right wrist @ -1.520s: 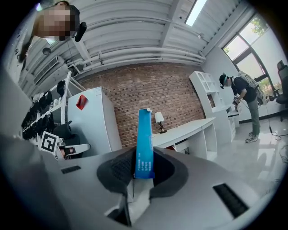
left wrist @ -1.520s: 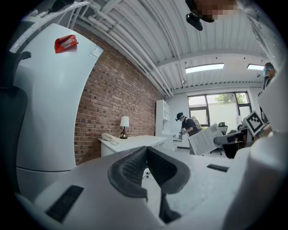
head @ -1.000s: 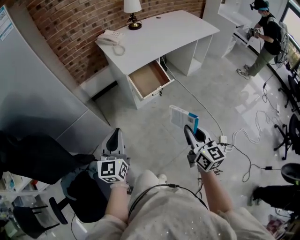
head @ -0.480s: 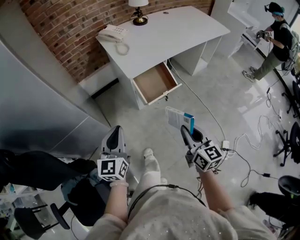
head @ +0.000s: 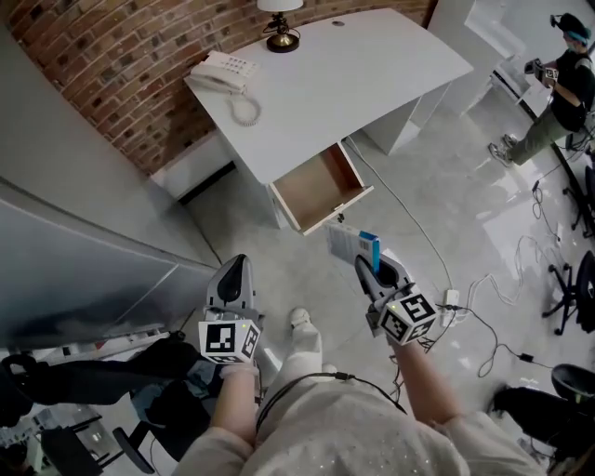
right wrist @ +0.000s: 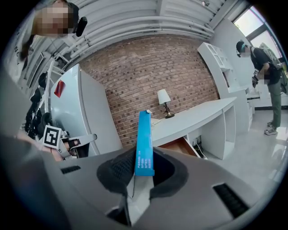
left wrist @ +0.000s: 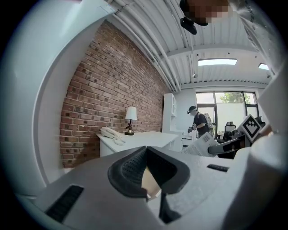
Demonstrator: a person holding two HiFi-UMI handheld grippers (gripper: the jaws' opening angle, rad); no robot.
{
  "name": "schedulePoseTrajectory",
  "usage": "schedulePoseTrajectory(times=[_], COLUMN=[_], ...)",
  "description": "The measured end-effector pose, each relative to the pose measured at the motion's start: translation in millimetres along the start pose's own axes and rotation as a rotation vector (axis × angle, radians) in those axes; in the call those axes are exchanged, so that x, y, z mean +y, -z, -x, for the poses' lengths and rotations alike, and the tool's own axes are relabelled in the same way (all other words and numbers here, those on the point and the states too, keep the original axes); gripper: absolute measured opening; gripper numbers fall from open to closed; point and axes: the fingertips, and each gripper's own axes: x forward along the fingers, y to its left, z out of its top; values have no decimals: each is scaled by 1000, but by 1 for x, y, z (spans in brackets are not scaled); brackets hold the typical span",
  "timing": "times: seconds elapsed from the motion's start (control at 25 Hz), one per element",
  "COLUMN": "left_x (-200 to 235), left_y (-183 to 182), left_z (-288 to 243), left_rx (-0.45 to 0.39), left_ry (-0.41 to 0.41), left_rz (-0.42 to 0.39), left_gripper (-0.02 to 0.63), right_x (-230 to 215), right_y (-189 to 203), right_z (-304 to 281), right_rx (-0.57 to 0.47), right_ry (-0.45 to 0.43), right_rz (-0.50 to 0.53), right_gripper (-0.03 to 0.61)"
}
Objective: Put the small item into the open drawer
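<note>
A box (head: 351, 244) is clamped between the jaws of the right gripper (head: 372, 271). It is held above the floor, just in front of the open drawer (head: 321, 186) pulled out from the desk (head: 372, 65). The left gripper (head: 232, 274) is held farther from the desk, its jaws closed together with nothing between them. A phone (head: 223, 70) and a lamp (head: 281, 28) are seen at the desk's far edge.

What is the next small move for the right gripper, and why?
Probably carry the right gripper forward toward the drawer. Its jaws are closed on the box, the drawer stands open and looks empty, and the box hangs over the floor, short of the drawer's front.
</note>
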Motion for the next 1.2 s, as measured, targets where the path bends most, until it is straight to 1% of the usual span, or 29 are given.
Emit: schedulePoseTrajectory(times=[0.2, 0.4, 0.64, 1.0, 1.2], left_x=[21, 35, 39, 44, 44], left_y=[5, 18, 42, 78, 96], left_z=[-36, -65, -82, -109, -124], left_rx=[18, 49, 92, 143, 155], left_ry=[26, 47, 59, 24, 14], left_rz=[9, 15, 28, 58, 57], left_gripper=[5, 6, 5, 5, 6], right_x=[-13, -28, -38, -67, -82], right_y=[3, 11, 30, 69, 87], right_z=[-39, -73, -109, -162, -190], right_rx=[40, 59, 92, 191, 247], right_ry=[25, 57, 68, 65, 65], right_rz=[-4, -27, -59, -34, 19], right_gripper=[75, 75, 76, 75, 75])
